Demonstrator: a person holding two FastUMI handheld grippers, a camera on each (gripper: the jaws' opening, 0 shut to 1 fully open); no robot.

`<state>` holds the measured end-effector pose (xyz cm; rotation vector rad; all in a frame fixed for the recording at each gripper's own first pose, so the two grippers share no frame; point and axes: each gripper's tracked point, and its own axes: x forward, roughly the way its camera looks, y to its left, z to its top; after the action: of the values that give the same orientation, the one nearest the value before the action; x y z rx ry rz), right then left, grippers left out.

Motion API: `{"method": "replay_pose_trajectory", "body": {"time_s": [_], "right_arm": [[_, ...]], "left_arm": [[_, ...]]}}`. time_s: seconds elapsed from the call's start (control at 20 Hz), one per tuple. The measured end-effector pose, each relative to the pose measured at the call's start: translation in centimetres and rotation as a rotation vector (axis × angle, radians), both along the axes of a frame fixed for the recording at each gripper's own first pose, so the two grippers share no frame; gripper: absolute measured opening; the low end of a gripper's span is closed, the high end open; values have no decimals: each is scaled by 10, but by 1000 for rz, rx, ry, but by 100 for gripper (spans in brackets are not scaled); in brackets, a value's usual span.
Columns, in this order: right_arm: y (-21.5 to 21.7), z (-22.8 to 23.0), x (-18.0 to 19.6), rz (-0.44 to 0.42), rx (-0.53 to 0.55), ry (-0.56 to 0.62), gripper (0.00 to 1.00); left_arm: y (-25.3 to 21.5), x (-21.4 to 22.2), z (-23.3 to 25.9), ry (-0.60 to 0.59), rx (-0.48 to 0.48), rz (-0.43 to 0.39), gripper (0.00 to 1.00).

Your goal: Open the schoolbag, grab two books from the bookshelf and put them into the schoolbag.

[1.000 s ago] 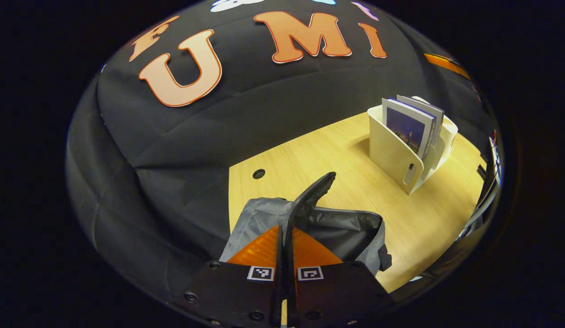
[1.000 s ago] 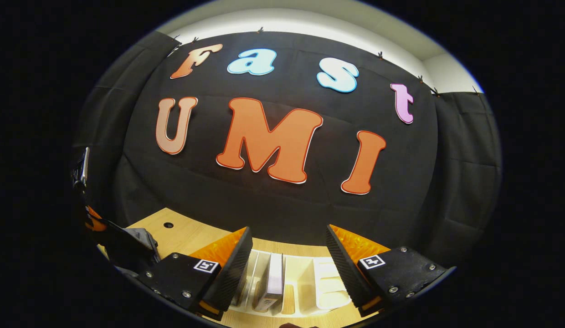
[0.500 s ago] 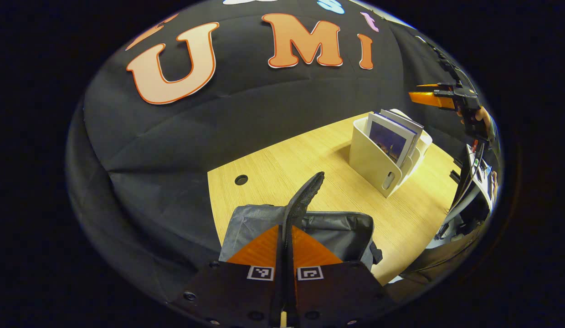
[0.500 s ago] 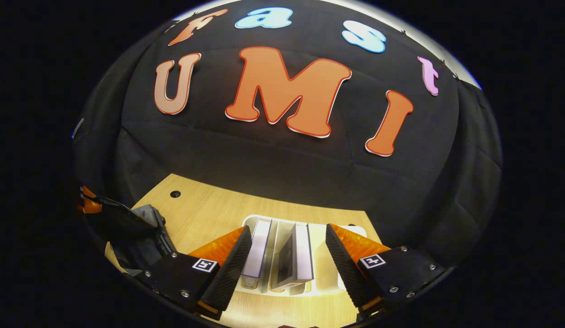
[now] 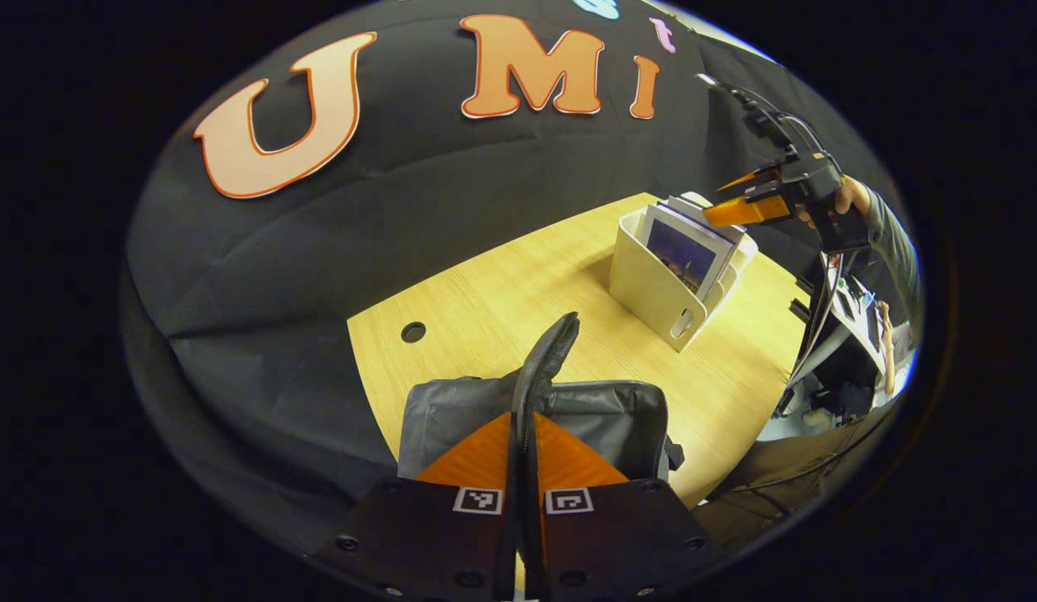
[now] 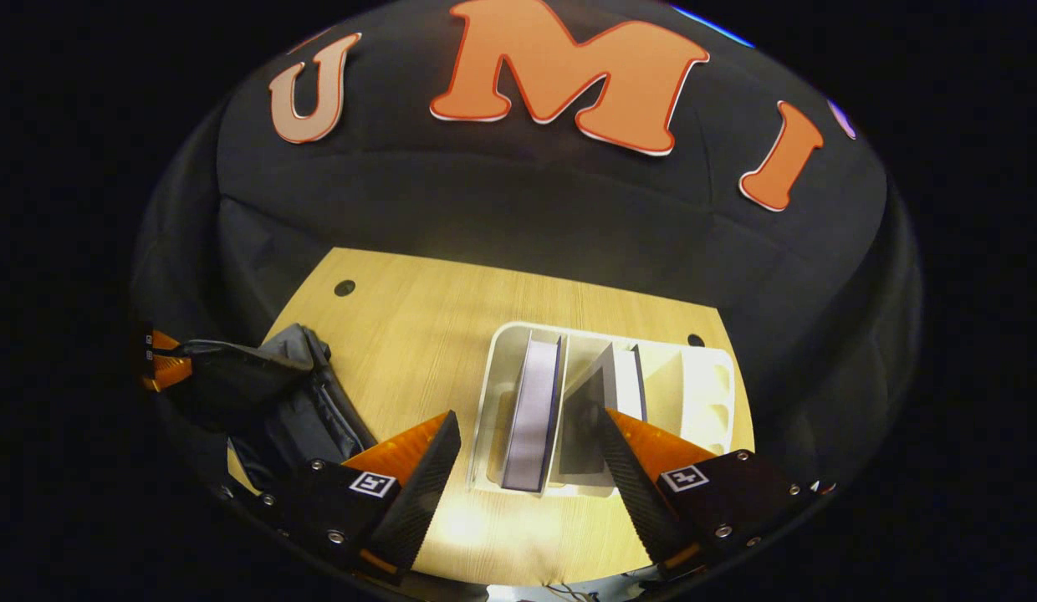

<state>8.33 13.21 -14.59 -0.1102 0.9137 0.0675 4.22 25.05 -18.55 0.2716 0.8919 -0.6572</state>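
Left gripper (image 5: pixel 523 435) clamped on flap (image 5: pixel 545 364) of grey bag (image 5: pixel 606 418) at table's (image 5: pixel 502 293) near-left; right gripper (image 6: pixel 527 468) fingers apart above white rack (image 6: pixel 702 376) holding two upright books (image 6: pixel 535 410).

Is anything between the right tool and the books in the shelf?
Nothing visible. The right tool hangs open above the white bookshelf, and the two books stand upright in its slots with their top edges exposed. The schoolbag lies well to the side.
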Motion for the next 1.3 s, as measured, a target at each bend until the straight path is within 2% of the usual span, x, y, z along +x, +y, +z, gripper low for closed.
{"method": "replay_pose_trajectory", "body": {"time_s": [0.05, 0.15, 0.4, 0.5, 0.6, 0.65, 0.7, 0.75, 0.8, 0.9, 1.0, 1.3], "right_arm": [[2, -5, 1, -8, 25, 43, 99], [3, -15, 1, -38, 79, 128, 98], [-1, -44, 12, -38, 87, 275, 96], [1, -56, 13, -32, 87, 318, 88], [6, -64, 16, -10, 81, 354, 87], [7, -68, 18, -17, 82, 369, 85], [8, -69, 18, -27, 90, 386, 78], [8, -74, 19, -54, 106, 402, 80], [12, -77, 18, -84, 130, 417, 60], [5, -75, 22, -122, 113, 420, 40], [2, -75, 19, -131, 123, 419, 35], [-17, -37, 15, -182, 223, 339, 33]], "left_arm": [[-1, 1, 2, -1, 3, -7, 9], [-1, 0, 1, 3, 12, -8, 5], [0, -6, -5, 23, 22, 46, 5], [1, -12, -5, 21, 17, 50, 5], [5, -12, -8, 22, 36, 74, 5], [5, -11, -7, 22, 34, 84, 5], [5, -14, -7, 22, 29, 88, 5], [5, -14, -6, 21, 30, 89, 5], [4, -16, -7, 18, 33, 90, 5], [3, -18, -9, 16, 33, 95, 5], [0, -22, -10, 29, 9, 103, 4], [0, -23, -10, 35, 9, 117, 5]]}}
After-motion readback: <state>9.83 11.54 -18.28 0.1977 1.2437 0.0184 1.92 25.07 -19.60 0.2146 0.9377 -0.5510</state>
